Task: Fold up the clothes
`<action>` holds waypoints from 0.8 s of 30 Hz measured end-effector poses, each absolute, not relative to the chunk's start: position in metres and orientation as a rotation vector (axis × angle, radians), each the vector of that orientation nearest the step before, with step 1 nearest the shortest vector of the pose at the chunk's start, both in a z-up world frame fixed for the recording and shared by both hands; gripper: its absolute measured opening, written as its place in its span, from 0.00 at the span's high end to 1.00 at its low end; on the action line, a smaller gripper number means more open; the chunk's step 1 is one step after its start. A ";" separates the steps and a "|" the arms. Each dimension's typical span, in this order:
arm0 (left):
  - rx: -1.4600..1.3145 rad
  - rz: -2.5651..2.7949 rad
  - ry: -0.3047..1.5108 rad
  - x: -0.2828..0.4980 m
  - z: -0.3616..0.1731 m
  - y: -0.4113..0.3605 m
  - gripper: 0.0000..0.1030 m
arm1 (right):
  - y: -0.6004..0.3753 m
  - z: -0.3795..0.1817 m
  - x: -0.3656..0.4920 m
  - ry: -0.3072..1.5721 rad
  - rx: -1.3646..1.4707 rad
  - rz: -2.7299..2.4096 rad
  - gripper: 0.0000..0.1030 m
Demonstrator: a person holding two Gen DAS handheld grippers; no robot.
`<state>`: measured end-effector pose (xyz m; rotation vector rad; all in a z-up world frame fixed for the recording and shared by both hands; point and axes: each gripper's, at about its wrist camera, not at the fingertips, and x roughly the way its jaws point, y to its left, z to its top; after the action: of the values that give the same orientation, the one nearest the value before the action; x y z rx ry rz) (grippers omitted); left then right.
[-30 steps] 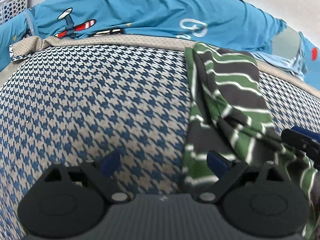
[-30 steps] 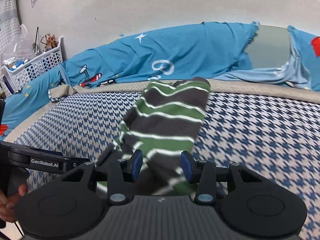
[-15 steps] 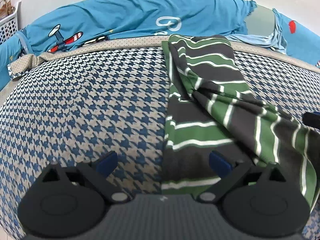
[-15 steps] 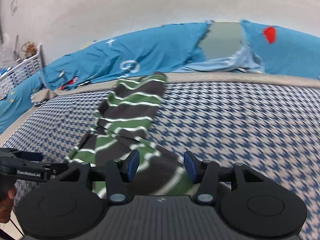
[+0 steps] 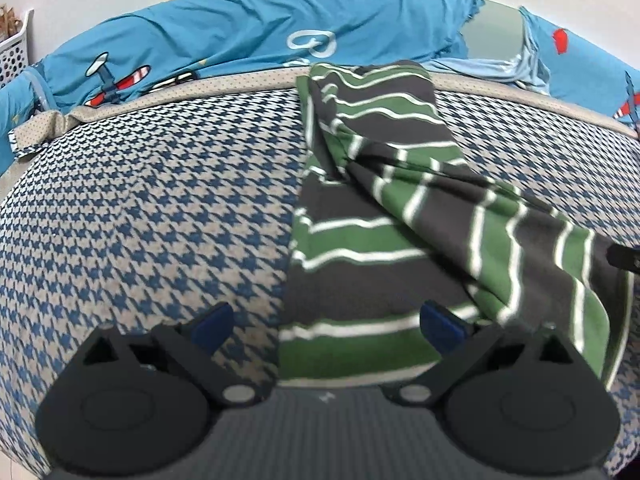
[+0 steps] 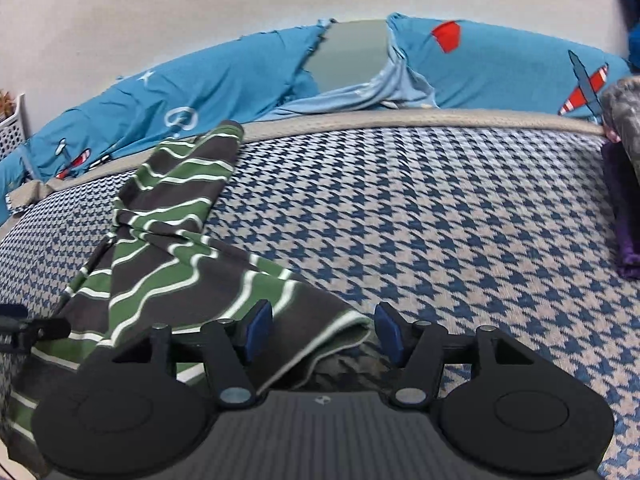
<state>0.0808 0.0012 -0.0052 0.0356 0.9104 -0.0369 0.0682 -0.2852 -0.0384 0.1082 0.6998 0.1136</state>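
A green, dark grey and white striped garment lies lengthwise on the blue-and-beige houndstooth bed cover. One flap of it is drawn out diagonally to the right. My left gripper is wide open above the garment's near hem and holds nothing. In the right wrist view my right gripper has its jaws opening, and the flap's folded corner lies loose between them with the pads off it. The garment stretches away to the left there. The right gripper's tip shows at the left wrist view's right edge.
Blue bedding with an aeroplane print is bunched along the far edge against a pale wall. A white basket stands at the far left. Purple cloth and a grey patterned item lie at the cover's right edge.
The right gripper carried the striped flap to the right and its jaws widened, letting the fabric go slack. The left gripper shifted right, so the garment's hem now lies between its fingers.
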 end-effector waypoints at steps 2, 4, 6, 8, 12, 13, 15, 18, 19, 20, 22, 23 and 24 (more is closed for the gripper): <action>0.047 -0.048 0.912 0.076 -0.006 -0.006 0.03 | -0.288 -0.043 0.070 0.714 0.132 0.111 0.45; 0.050 -0.062 0.918 0.072 -0.008 -0.012 0.03 | -0.290 -0.048 0.072 0.729 0.153 0.111 0.45; 0.050 -0.076 0.931 0.067 -0.011 -0.018 0.03 | -0.289 -0.052 0.072 0.723 0.156 0.110 0.45; 0.052 -0.091 0.943 0.062 -0.015 -0.024 0.03 | -0.286 -0.055 0.071 0.705 0.144 0.110 0.46; 0.073 -0.107 0.944 0.052 -0.019 -0.033 0.01 | -0.281 -0.059 0.072 0.677 0.141 0.113 0.68; 0.074 -0.110 0.943 0.049 -0.020 -0.035 0.00 | -0.281 -0.060 0.073 0.676 0.150 0.126 0.77; 0.074 -0.112 0.939 0.045 -0.020 -0.037 0.00 | -0.279 -0.061 0.073 0.675 0.153 0.144 0.85; 0.071 -0.119 0.937 0.038 -0.019 -0.038 0.00 | -0.276 -0.059 0.071 0.668 0.153 0.162 0.92; 0.074 -0.123 0.936 0.036 -0.018 -0.039 0.00 | -0.274 -0.056 0.068 0.653 0.154 0.166 0.92; 0.078 -0.127 0.935 0.033 -0.018 -0.039 0.00 | -0.273 -0.052 0.065 0.638 0.155 0.171 0.93; 0.087 -0.130 0.931 0.030 -0.017 -0.040 0.00 | -0.271 -0.044 0.059 0.608 0.166 0.193 0.93; 0.089 -0.125 0.929 0.029 -0.016 -0.039 0.00 | -0.271 -0.040 0.055 0.595 0.182 0.209 0.93; 0.081 -0.115 0.926 0.028 -0.014 -0.037 0.00 | -0.270 -0.035 0.051 0.582 0.197 0.225 0.93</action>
<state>0.0277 -0.0375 -0.0142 0.0810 0.9256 -0.1146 0.0509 -0.2702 -0.0352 0.1966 0.5824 0.2247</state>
